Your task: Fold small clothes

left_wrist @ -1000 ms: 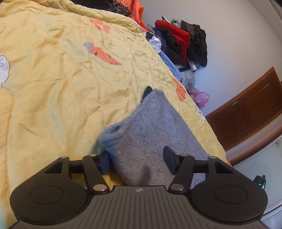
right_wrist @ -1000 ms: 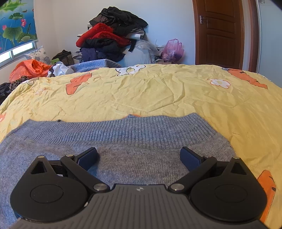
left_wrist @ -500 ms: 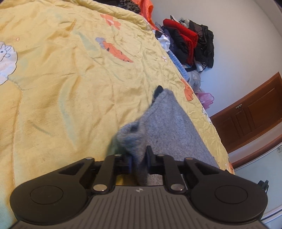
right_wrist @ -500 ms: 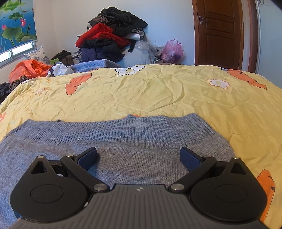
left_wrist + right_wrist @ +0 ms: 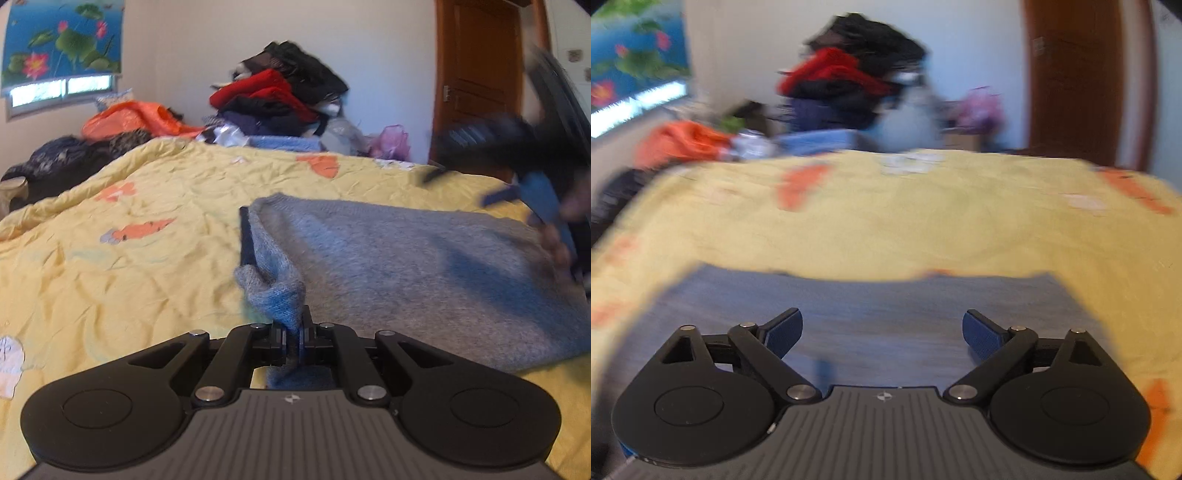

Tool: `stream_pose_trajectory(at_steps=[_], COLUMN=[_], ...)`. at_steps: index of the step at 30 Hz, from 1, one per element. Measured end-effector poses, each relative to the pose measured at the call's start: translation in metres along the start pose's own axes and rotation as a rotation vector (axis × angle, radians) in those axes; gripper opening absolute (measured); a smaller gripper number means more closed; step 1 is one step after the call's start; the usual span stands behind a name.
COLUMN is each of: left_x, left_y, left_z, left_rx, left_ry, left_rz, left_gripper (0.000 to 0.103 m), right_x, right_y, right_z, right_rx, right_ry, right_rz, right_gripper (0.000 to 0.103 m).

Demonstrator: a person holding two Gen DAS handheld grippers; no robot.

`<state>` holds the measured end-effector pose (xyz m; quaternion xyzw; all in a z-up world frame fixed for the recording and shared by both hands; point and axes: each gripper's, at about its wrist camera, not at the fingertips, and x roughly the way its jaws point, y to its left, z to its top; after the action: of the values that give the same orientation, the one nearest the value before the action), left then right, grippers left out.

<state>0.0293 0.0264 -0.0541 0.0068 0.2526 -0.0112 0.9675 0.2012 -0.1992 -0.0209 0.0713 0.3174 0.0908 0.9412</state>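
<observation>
A grey knitted sweater (image 5: 424, 266) lies on the yellow bedspread (image 5: 110, 266). My left gripper (image 5: 293, 338) is shut on a bunched corner of it, and the pinched knit stands up in a fold just ahead of the jaws. A dark strip (image 5: 245, 236) shows at the sweater's lifted left edge. In the left wrist view the right gripper (image 5: 524, 192) hangs blurred above the sweater's far right side, with a hand on it. In the blurred right wrist view my right gripper (image 5: 882, 332) stands open over the grey sweater (image 5: 879, 317), nothing between its blue pads.
A heap of red, black and blue clothes (image 5: 280, 99) is stacked against the far wall beyond the bed. An orange garment (image 5: 129, 118) and dark clothes (image 5: 62, 158) lie at the back left. A brown door (image 5: 480, 81) stands at the right.
My left gripper closed on the sweater's corner, then rolled and swung so the view now faces the far wall. The right gripper lifted away from the sweater, still open.
</observation>
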Motion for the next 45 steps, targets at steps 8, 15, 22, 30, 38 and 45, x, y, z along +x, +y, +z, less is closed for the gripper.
stream_pose_trajectory(at_steps=[8,15,22,30,38,45], left_x=[-0.001,-0.001,-0.003,-0.024,-0.036,-0.015], left_y=[-0.004,-0.001,0.005,-0.026,-0.154,-0.230], left_z=[-0.001,-0.001,-0.002,0.021,0.045,0.002], left_rx=[0.032,0.030,0.022,0.084,0.224,0.400], left_ry=[-0.025,-0.029,-0.040,-0.046,-0.096,0.024], left_rz=[-0.021,-0.048,-0.070,-0.145,-0.429,-0.489], left_gripper=[0.005,0.005,0.005,0.005,0.005,0.006], right_x=[0.043,0.086,0.090,0.046,-0.050,-0.049], right_y=[0.171,0.211,0.214,0.121,-0.046,-0.180], right_z=[0.012,0.008,0.000,0.035,0.051,-0.014], right_rx=[-0.303,-0.384,-0.536,-0.232,-0.017,0.228], right_ry=[0.425,0.498,0.463,0.357,0.184,0.240], right_rz=[0.336,0.248,0.177,0.385,0.373,0.266], right_gripper=[0.091,0.066,0.025,0.015,0.015,0.026])
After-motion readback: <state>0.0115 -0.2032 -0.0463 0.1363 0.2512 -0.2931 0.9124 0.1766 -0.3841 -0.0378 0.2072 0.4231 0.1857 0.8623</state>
